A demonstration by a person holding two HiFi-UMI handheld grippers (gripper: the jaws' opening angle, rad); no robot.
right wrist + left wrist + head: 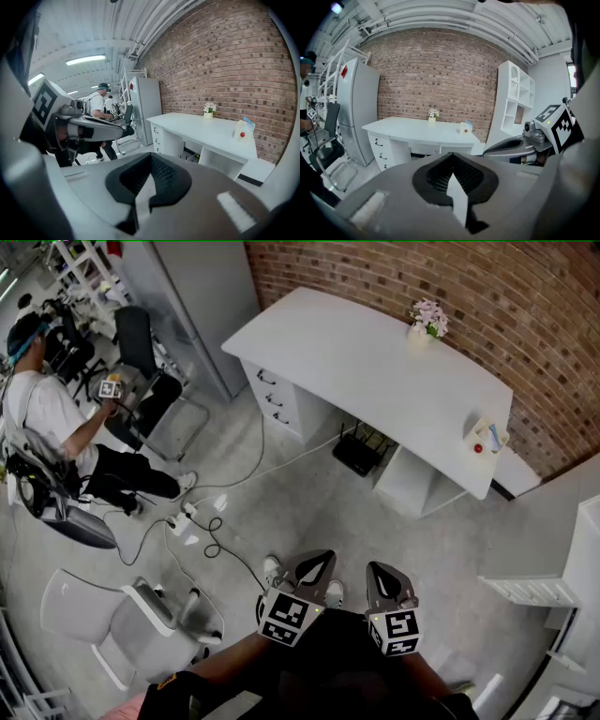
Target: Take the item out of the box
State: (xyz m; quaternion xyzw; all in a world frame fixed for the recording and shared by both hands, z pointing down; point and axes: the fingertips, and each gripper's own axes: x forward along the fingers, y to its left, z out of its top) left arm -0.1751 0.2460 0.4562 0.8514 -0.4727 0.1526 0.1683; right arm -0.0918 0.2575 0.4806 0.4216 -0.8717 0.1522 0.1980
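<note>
A small white box [486, 437] with a red dot on its side and something blue at its top stands near the right end of the white desk [375, 362]. It also shows as the box [465, 127] in the left gripper view and the box [243, 131] in the right gripper view. Both grippers are far from it, held side by side close to my body over the floor. My left gripper [317, 564] [452, 164] is shut and empty. My right gripper [384, 574] [150, 165] is shut and empty too.
A flower vase [424, 322] stands at the desk's far edge by the brick wall. Cables and a power strip [183, 519] lie on the floor. A seated person [56, 427] is at the left among chairs [122, 615]. A white shelf unit [562, 568] stands at the right.
</note>
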